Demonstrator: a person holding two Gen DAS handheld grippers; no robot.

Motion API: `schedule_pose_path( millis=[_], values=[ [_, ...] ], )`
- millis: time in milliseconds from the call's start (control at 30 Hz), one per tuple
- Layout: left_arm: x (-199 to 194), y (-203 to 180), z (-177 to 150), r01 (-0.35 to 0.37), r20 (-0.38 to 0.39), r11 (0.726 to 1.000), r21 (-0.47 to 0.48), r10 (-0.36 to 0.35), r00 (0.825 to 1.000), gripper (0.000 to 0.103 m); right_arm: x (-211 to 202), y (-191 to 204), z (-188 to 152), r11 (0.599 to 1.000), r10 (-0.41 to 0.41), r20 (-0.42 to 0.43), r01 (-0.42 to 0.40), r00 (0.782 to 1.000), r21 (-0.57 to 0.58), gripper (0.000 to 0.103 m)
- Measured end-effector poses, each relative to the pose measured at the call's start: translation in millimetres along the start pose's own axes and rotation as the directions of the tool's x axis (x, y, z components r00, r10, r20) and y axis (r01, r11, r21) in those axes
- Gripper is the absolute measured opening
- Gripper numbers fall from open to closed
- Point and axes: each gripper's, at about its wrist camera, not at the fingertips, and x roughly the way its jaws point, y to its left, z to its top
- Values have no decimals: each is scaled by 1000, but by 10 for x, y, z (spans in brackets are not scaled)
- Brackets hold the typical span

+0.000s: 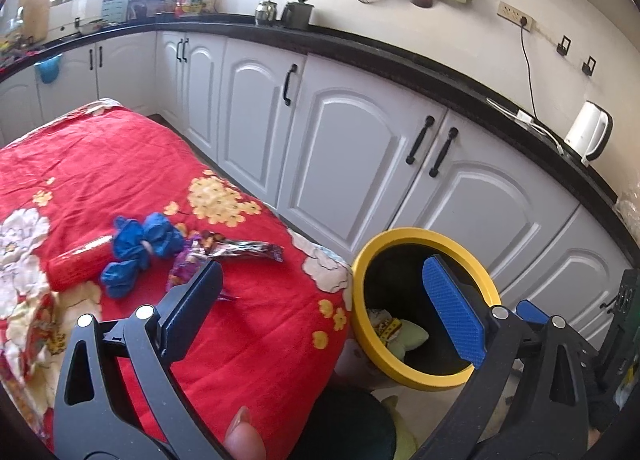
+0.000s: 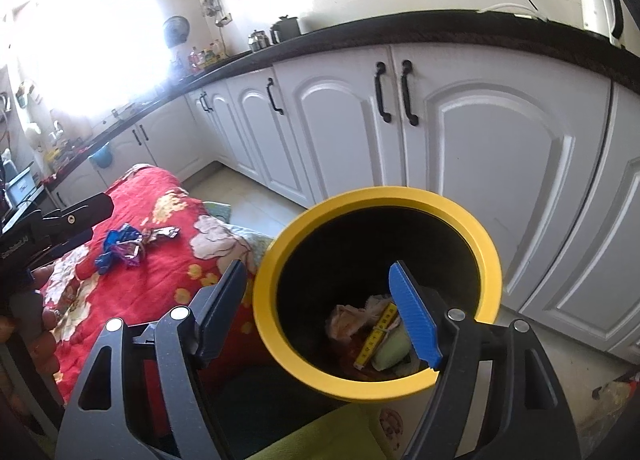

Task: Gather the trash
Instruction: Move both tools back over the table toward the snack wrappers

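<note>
A black bin with a yellow rim (image 1: 362, 260) (image 2: 276, 244) stands on the floor by the red flowered table (image 1: 120, 163) (image 2: 168, 260). Crumpled paper and a yellow tape (image 2: 374, 336) lie inside the bin. On the table lie crumpled blue gloves (image 1: 140, 248) (image 2: 116, 244), a red roll (image 1: 78, 260) and shiny purple wrappers (image 1: 240, 250). My left gripper (image 1: 324, 308) is open and empty, over the table's edge beside the bin. My right gripper (image 2: 320, 312) is open and empty above the bin's mouth. The left gripper also shows in the right wrist view (image 2: 68, 219).
White cabinets (image 1: 348, 139) under a black counter (image 1: 400, 59) run close behind the bin. A white kettle (image 1: 588, 135) stands on the counter, utensils hang on the wall. A green cloth (image 2: 304, 440) lies low in front.
</note>
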Motion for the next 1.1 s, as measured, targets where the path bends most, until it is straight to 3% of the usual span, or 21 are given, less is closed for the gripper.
schedule_pose_path(
  millis=[533, 1100],
  values=[
    [-445, 483, 43, -64, 68, 996, -56, 67, 995, 92, -101, 660, 40, 990, 108, 22, -106, 994, -97, 72],
    [-913, 1046, 31, -144, 119, 984, -109, 157, 980, 92, -81, 1450, -22, 952, 216, 2, -210, 976, -225, 72]
  ],
)
